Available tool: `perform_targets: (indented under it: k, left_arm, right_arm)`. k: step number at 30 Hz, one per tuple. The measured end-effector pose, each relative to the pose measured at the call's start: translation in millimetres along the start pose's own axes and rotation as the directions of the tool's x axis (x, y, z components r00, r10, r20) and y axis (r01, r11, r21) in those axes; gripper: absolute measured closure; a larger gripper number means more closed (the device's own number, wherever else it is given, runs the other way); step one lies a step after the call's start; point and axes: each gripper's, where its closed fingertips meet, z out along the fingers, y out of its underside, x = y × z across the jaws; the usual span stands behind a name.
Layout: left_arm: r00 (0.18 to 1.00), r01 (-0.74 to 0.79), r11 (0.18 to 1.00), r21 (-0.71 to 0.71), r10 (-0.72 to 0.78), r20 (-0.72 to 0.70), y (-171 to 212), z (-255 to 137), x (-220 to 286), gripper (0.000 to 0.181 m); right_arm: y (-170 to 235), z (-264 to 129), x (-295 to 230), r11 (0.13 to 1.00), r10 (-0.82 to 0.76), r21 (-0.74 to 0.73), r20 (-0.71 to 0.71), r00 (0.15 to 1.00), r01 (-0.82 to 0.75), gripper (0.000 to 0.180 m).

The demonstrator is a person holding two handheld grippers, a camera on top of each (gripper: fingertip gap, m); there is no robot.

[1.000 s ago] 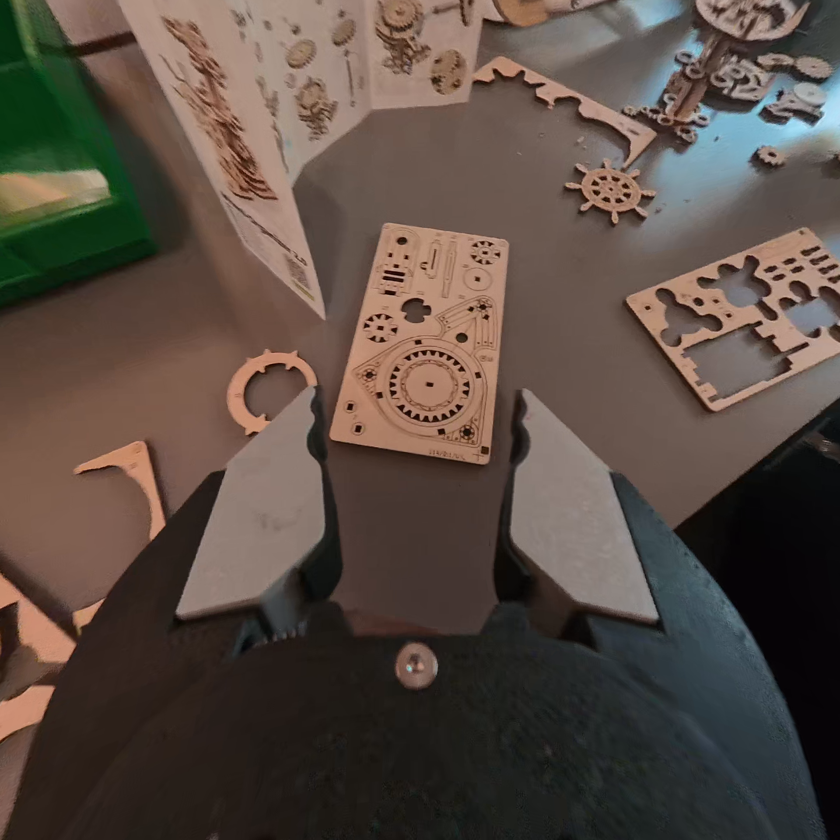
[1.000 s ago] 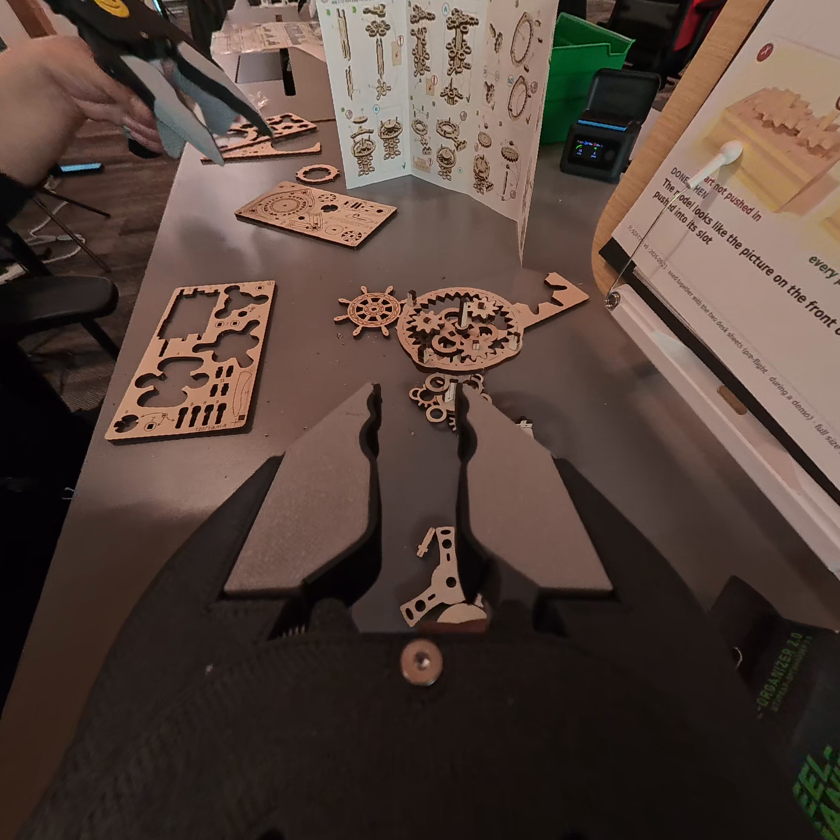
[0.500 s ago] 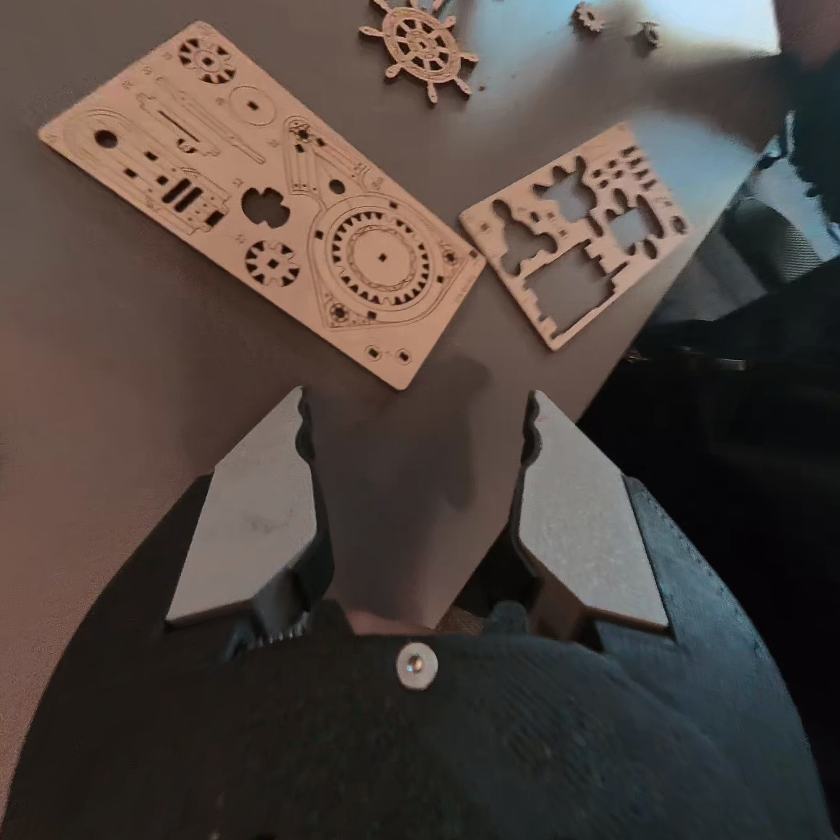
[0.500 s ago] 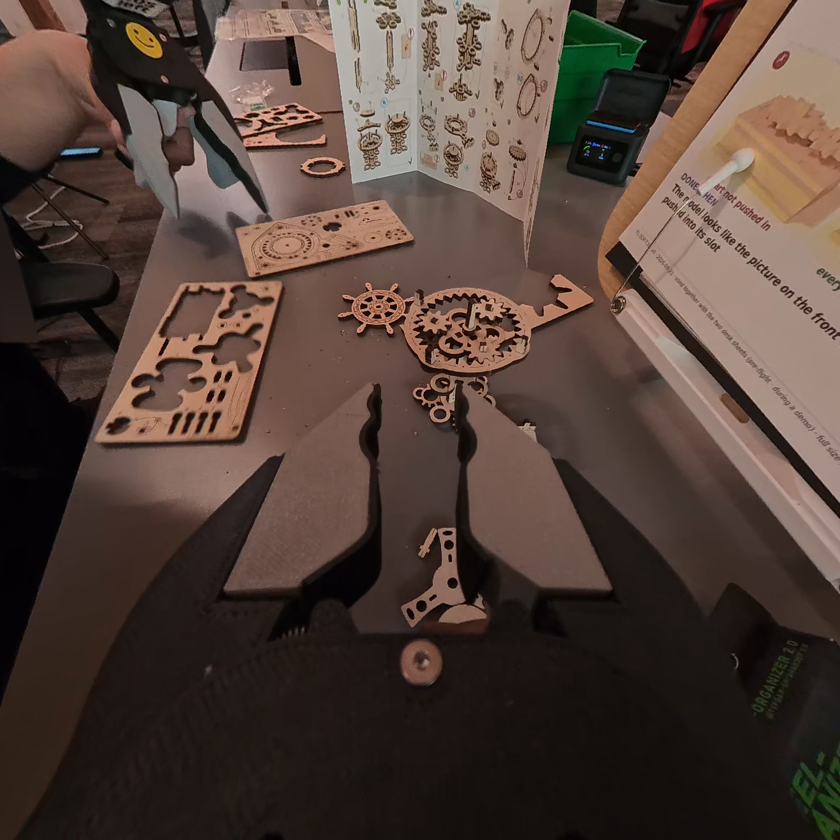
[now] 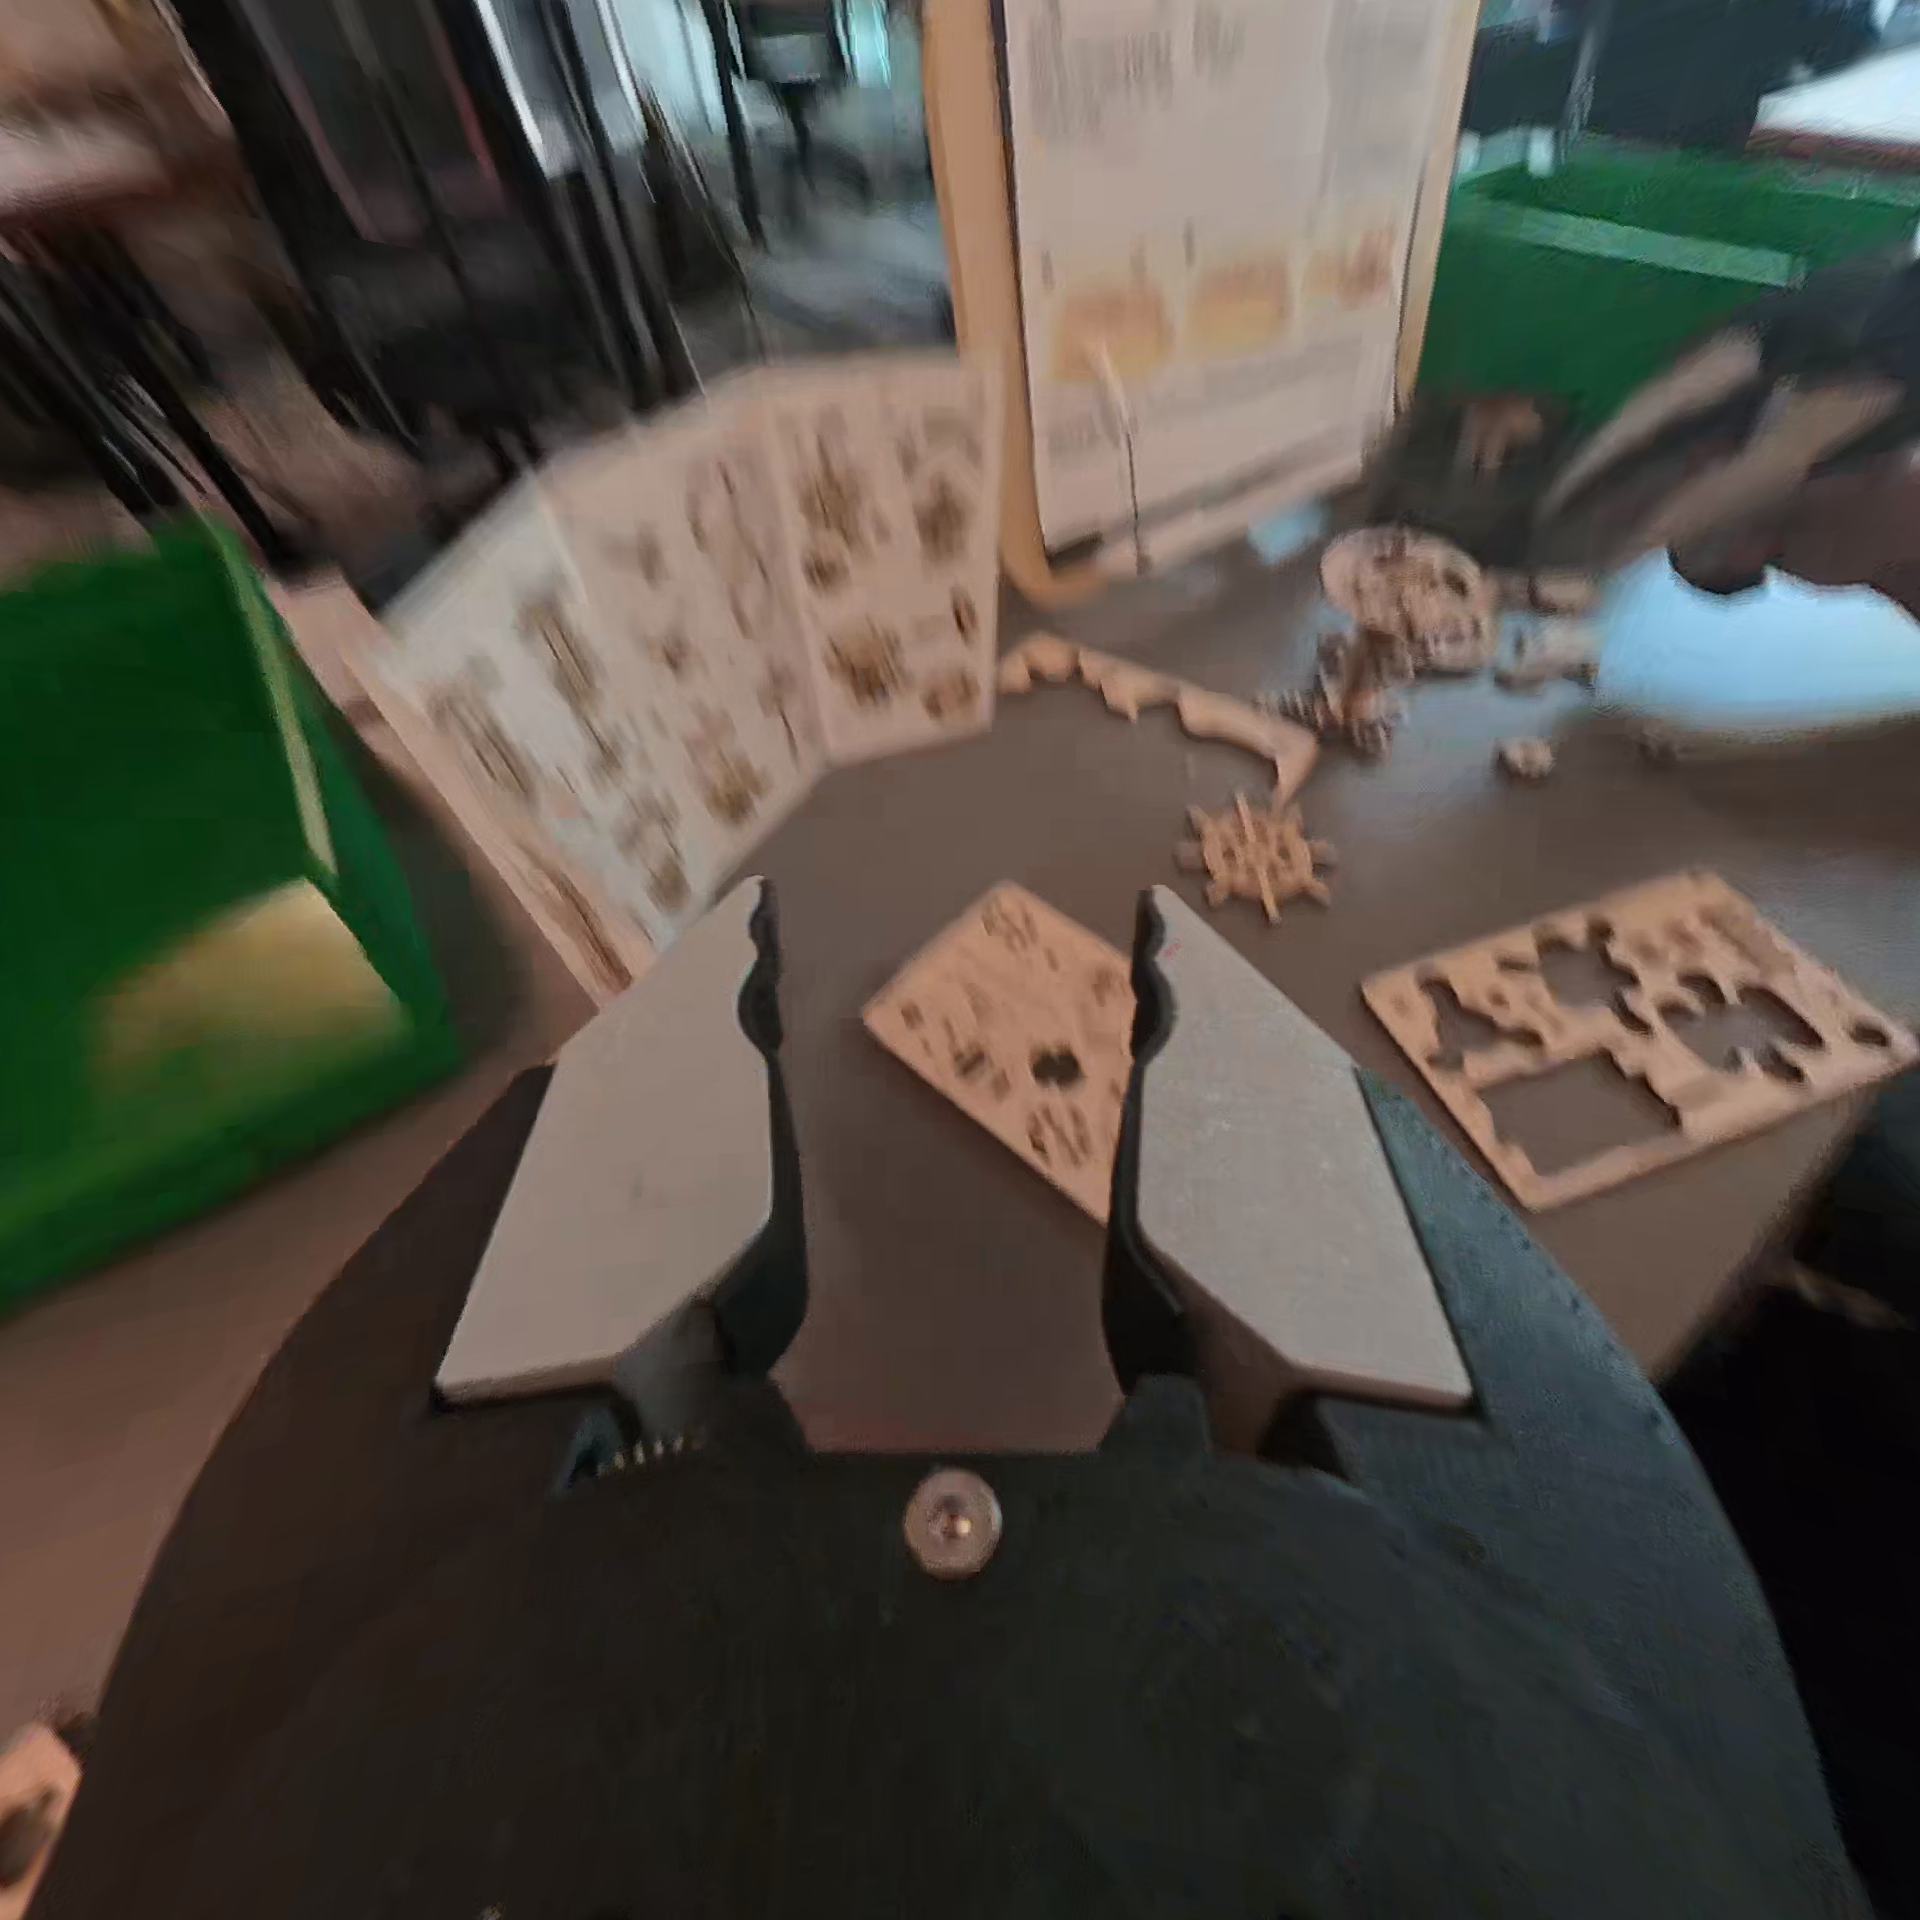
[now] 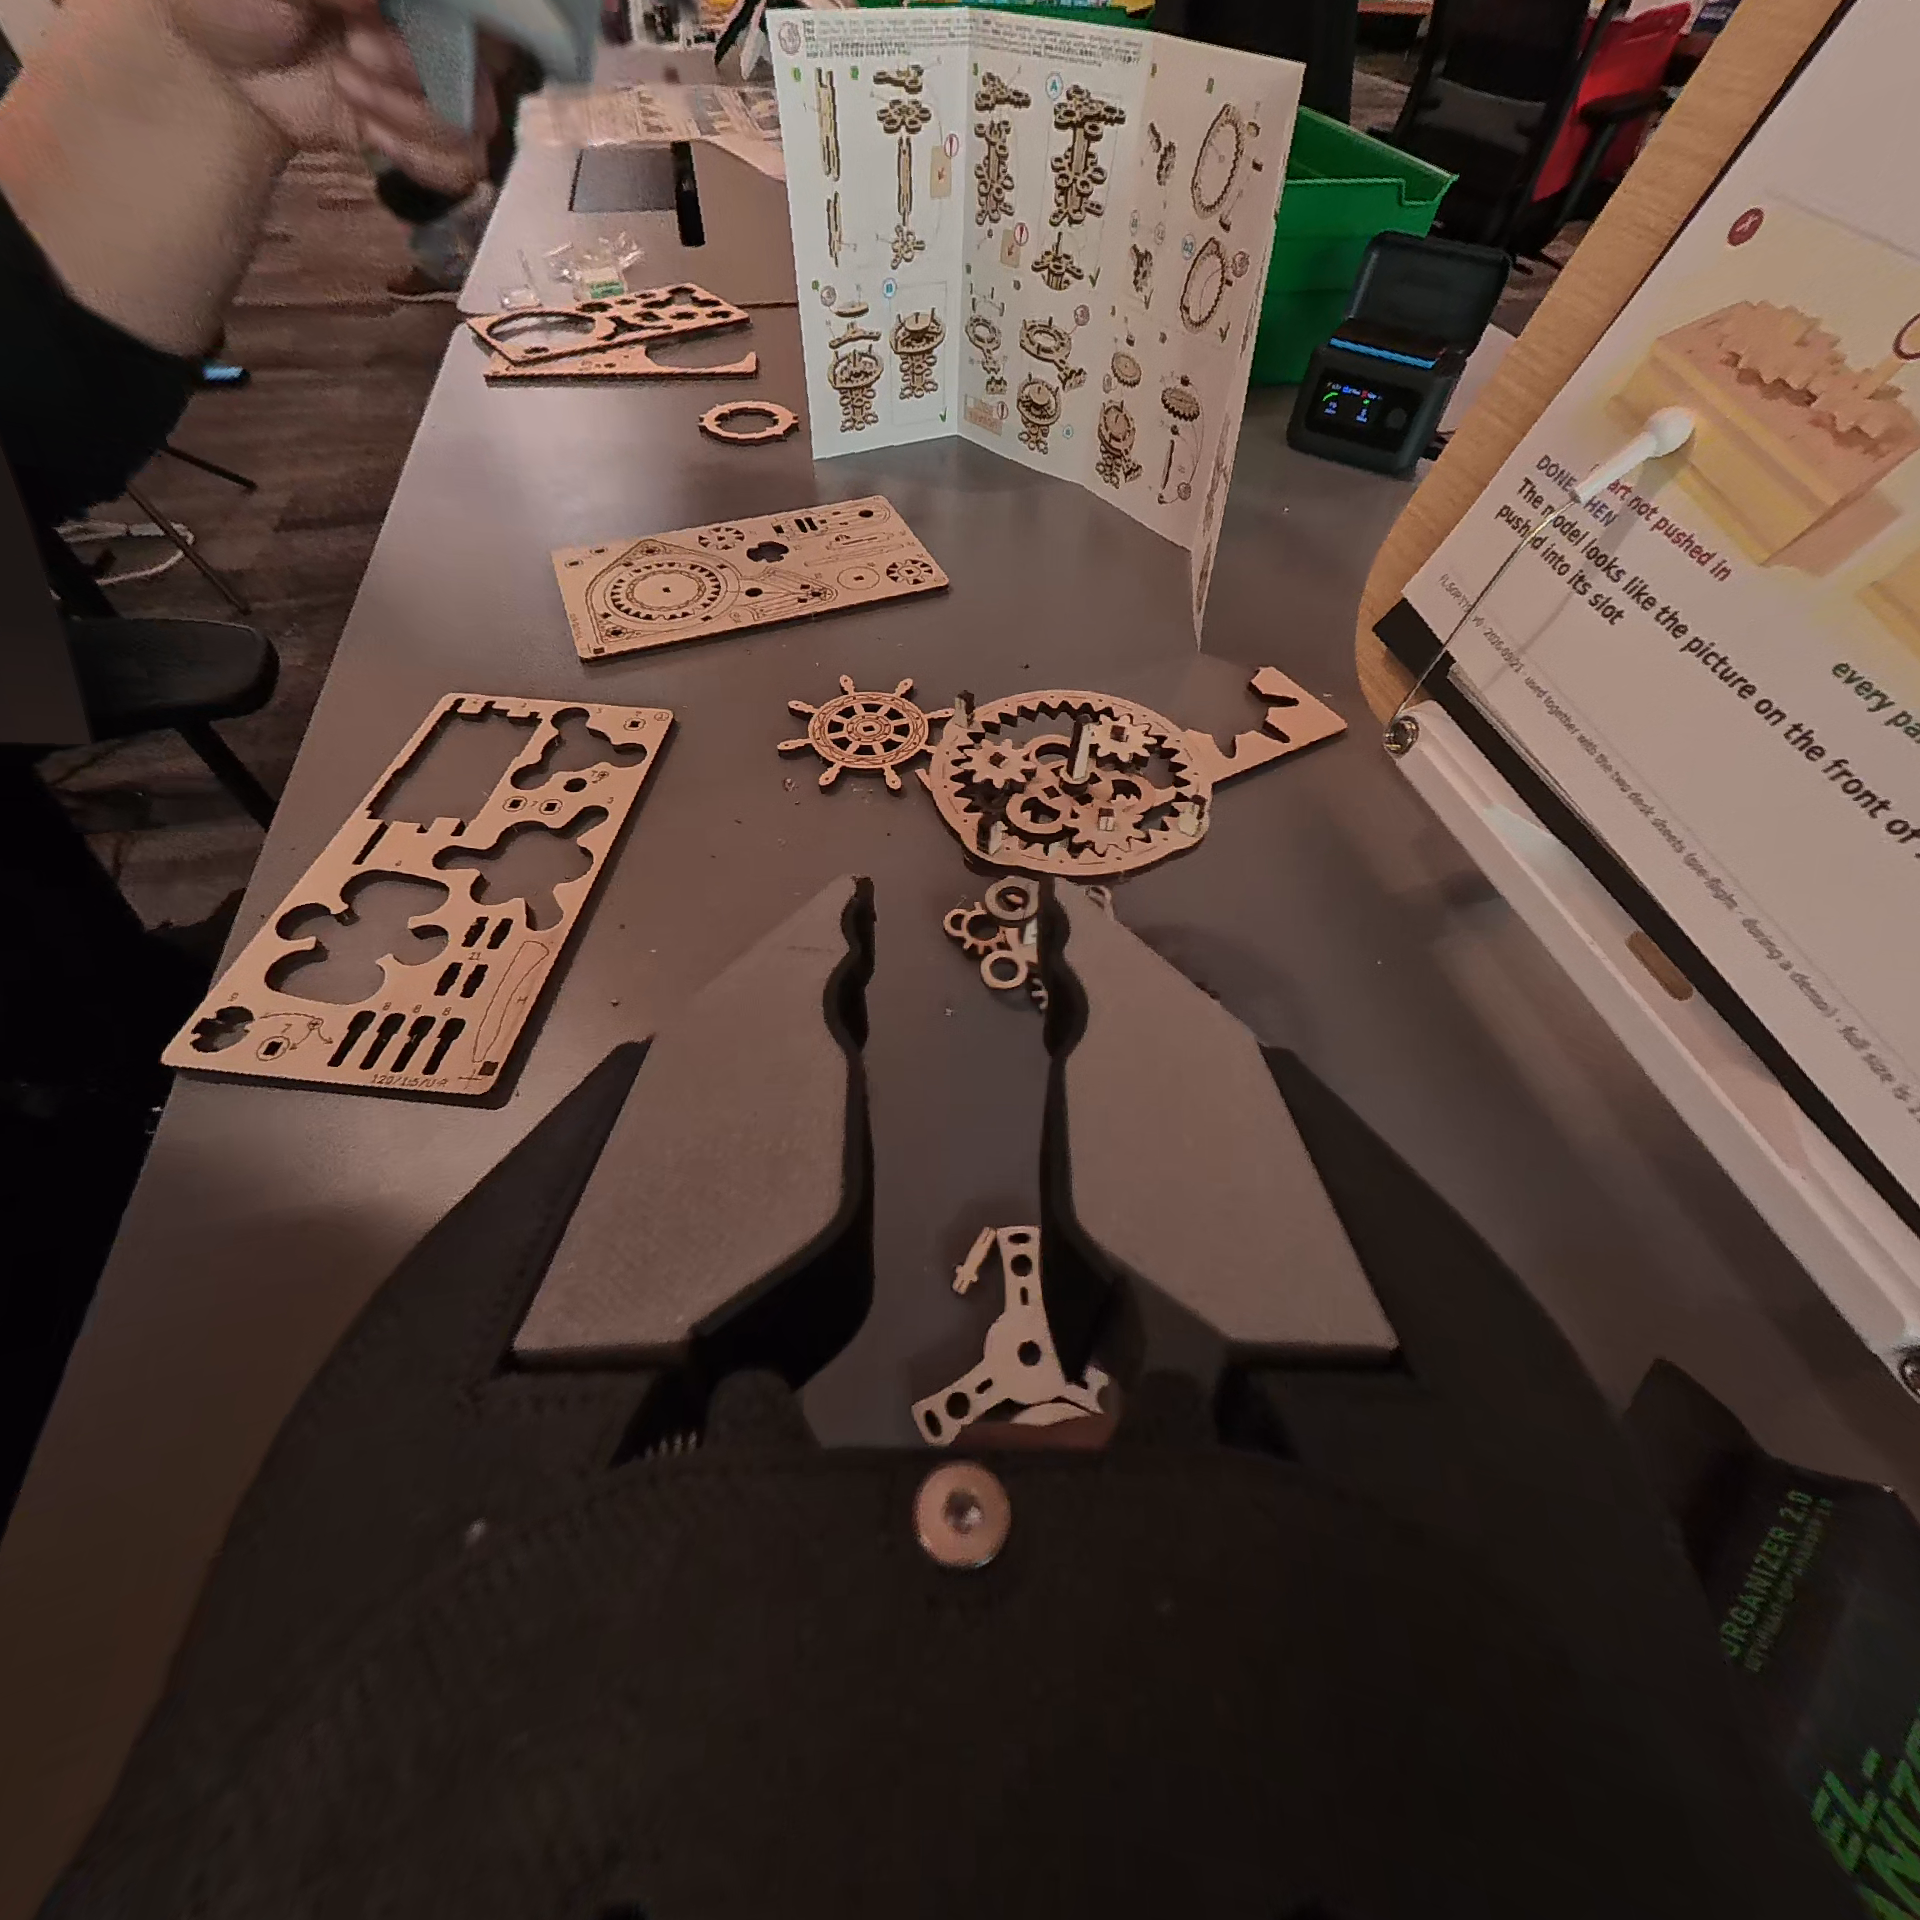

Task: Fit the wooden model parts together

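In the right wrist view, a half-built gear assembly (image 6: 1070, 779) lies on the grey table (image 6: 1039, 603), with a ship's wheel piece (image 6: 868, 732) to its left. My right gripper (image 6: 966, 894) hovers just before it, fingers a narrow gap apart, nothing at the tips. A small three-armed wooden piece (image 6: 1003, 1340) sits between the fingers near their base, against the right finger. Small rings (image 6: 992, 935) lie by the tips. My left gripper (image 5: 954, 899) is open and empty above a parts sheet (image 5: 997, 1029); its view is blurred. It shows blurred in a hand (image 6: 156, 156) at top left.
A punched-out sheet (image 6: 416, 894) lies near the table's left edge, the gear parts sheet (image 6: 748, 577) behind it. A folded instruction leaflet (image 6: 1018, 260) stands at the back. A display board (image 6: 1714, 520) lines the right side. Green bin (image 6: 1340, 229) and black device (image 6: 1382, 364) behind.
My left gripper swung up from looking down at the parts sheet to looking across the table, and its fingers narrowed a little. My right gripper barely moved; the three-armed piece stayed between its fingers.
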Motion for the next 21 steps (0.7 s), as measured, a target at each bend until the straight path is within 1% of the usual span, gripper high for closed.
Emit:
perform_targets:
  k: [2,3,5,7,8,9,10,11,13,14,15,16,17,18,19,20,21]
  left_arm:
    - [0.998,-0.047,0.987,0.153,0.042,0.035,-49,0,-7,0.121]
    - [0.997,-0.064,0.974,0.218,0.055,0.046,-71,1,-10,0.122]
    - [0.992,-0.096,0.938,0.333,0.062,0.109,-112,0,-26,0.123]
    - [0.973,-0.158,0.897,0.413,0.069,0.222,-139,-1,-52,0.128]
    - [0.956,-0.174,0.884,0.433,0.046,0.291,-145,1,-71,0.129]
    - [0.949,-0.159,0.876,0.456,0.008,0.316,-145,5,-86,0.129]
    - [0.954,-0.116,0.872,0.475,-0.036,0.299,-140,14,-96,0.129]
    - [0.957,-0.069,0.873,0.483,-0.078,0.279,-129,23,-105,0.128]
    - [0.946,-0.019,0.857,0.515,-0.152,0.288,-96,36,-124,0.13]
    - [0.944,-0.005,0.845,0.534,-0.173,0.283,-76,41,-131,0.139]
    - [0.958,0.003,0.865,0.501,-0.146,0.246,-69,46,-130,0.148]
    - [0.976,-0.035,0.883,0.469,-0.07,0.205,-70,44,-126,0.136]
    - [0.972,-0.072,0.87,0.488,-0.048,0.229,-73,36,-131,0.134]
    - [0.953,-0.068,0.84,0.538,-0.105,0.284,-75,23,-145,0.143]
    - [0.94,-0.025,0.81,0.587,-0.181,0.289,-76,13,-154,0.15]
    - [0.944,0.035,0.783,0.621,-0.23,0.236,-78,7,-154,0.149]
    - [0.956,0.079,0.761,0.644,-0.241,0.167,-82,5,-149,0.148]
  right_arm:
    - [2,-1,4,1.0,0.008,0.004,-0.011,1.0,-0.008,0.152]
    - [3,-1,7,1.0,0.014,0.005,-0.02,1.0,-0.014,0.151]
    - [4,-3,13,0.999,0.034,0.018,-0.037,0.999,-0.034,0.148]
    - [5,-6,21,0.997,0.062,0.04,-0.06,0.996,-0.06,0.145]
    - [5,-7,25,0.996,0.076,0.051,-0.073,0.994,-0.072,0.144]
    - [5,-9,29,0.995,0.089,0.061,-0.087,0.992,-0.084,0.142]
    - [5,-11,34,0.993,0.101,0.072,-0.103,0.99,-0.094,0.14]
    - [6,-13,38,0.991,0.112,0.081,-0.12,0.986,-0.103,0.138]
    - [6,-18,48,0.989,0.127,0.098,-0.157,0.979,-0.112,0.136]
    - [7,-21,54,0.987,0.133,0.11,-0.184,0.974,-0.114,0.135]
    - [6,-23,59,0.986,0.141,0.12,-0.213,0.967,-0.117,0.131]
    - [4,-26,63,0.984,0.145,0.132,-0.229,0.963,-0.117,0.129]
    - [1,-29,65,0.983,0.144,0.148,-0.24,0.96,-0.111,0.129]
    - [-2,-32,68,0.981,0.144,0.166,-0.257,0.956,-0.103,0.129]
    - [-4,-34,70,0.979,0.146,0.179,-0.271,0.951,-0.099,0.128]
    - [-6,-36,71,0.978,0.148,0.186,-0.279,0.949,-0.098,0.128]
    - [-7,-38,72,0.977,0.148,0.193,-0.286,0.947,-0.094,0.128]
